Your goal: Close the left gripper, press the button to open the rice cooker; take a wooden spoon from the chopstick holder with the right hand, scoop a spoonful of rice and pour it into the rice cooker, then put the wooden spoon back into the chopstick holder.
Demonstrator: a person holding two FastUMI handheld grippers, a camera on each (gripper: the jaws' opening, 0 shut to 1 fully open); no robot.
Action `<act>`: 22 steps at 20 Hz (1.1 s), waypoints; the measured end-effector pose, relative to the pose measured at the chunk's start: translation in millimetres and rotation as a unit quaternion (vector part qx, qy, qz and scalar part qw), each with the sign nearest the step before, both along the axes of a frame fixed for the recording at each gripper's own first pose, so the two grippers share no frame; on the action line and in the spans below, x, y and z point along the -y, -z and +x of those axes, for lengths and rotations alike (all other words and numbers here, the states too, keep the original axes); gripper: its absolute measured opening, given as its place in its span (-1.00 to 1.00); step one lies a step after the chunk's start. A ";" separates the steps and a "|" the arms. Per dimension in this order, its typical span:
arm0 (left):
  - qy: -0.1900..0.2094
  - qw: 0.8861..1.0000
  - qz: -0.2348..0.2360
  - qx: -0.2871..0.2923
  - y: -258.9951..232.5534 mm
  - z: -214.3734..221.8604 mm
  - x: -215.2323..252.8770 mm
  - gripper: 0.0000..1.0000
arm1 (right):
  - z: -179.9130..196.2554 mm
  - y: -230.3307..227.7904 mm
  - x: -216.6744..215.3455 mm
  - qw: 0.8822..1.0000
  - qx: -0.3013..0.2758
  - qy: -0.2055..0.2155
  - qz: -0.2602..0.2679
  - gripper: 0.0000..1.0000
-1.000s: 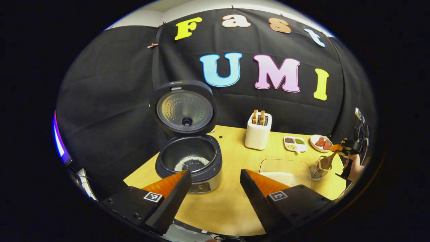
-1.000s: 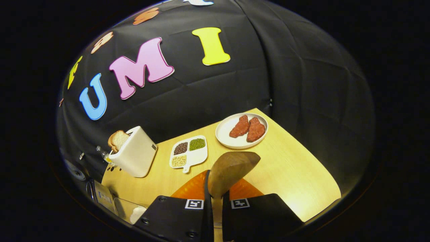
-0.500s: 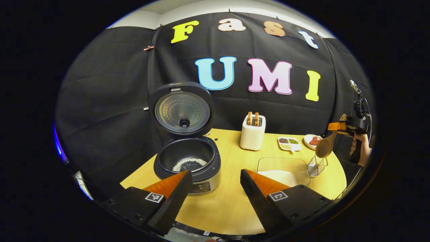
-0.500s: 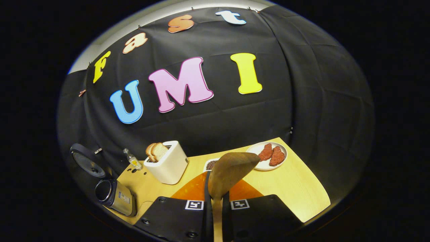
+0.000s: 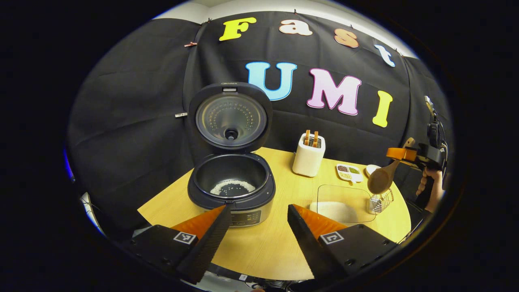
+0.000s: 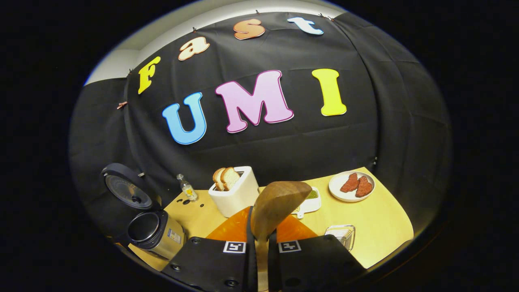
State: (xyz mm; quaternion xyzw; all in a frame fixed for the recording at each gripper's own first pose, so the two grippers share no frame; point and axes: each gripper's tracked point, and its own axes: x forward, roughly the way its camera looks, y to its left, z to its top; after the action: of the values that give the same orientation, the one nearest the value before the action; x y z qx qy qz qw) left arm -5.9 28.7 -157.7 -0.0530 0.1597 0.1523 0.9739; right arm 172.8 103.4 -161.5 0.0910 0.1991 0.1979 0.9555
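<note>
The right claw (image 6: 259, 243) is clamping the neck of the wooden spoon (image 6: 279, 202), holding its smooth, rounded bowl up in the air above the wire chopstick holder (image 5: 380, 200), while the left claw (image 5: 255, 235) is waiting with its ridged, wedge-shaped fingers (image 5: 206, 243) spread apart in front of the rice cooker (image 5: 232, 190). The cooker's round lid (image 5: 230, 117) is standing open, and a thin ring of white rice is lying in the dark pot. The step in hand looks like the scoop: the spoon needs tipping bowl-down and sliding low through the heap of rice in the clear, rounded-corner glass dish (image 5: 344, 200), which is sitting on the pale wood-grain desk (image 5: 275, 243) just beside the holder. A shallow, level entry should be filling the bowl without grains spilling, and the grip on the slick handle wants keeping firm so the spoon is not twisting.
</note>
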 end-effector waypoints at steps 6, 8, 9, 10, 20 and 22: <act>-0.004 1.000 -0.007 -0.021 19.8 0.5 -22.9 0.90 | -9.5 62.7 -25.5 0.998 -0.032 -0.011 -0.043 -0.72; -0.013 0.999 -0.008 -0.032 26.8 -1.4 -31.7 0.90 | -11.7 81.9 -30.0 0.998 -0.038 -0.012 -0.051 -0.72; -0.017 0.999 -0.011 -0.035 30.3 -3.1 -34.9 0.91 | -11.1 91.0 -30.3 0.998 -0.038 -0.008 -0.057 -0.72; -0.020 0.999 -0.014 -0.037 33.2 -3.7 -38.3 0.91 | -11.2 99.3 -30.3 0.997 -0.037 -0.003 -0.062 -0.71; -0.016 0.998 -0.018 -0.052 54.9 -4.0 -39.6 0.91 | -44.7 134.1 -73.8 0.996 -0.080 -0.006 -0.035 -0.71; -0.014 0.998 -0.020 -0.052 55.1 -5.6 -39.7 0.90 | -51.6 132.4 -80.5 0.995 -0.093 -0.004 -0.023 -0.71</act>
State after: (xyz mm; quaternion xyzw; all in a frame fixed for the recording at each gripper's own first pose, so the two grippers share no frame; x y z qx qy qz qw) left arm -11.5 68.4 -212.8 -0.0669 0.2121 0.1650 0.9609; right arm 121.3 183.9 -293.9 0.0861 0.2924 0.1874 0.9338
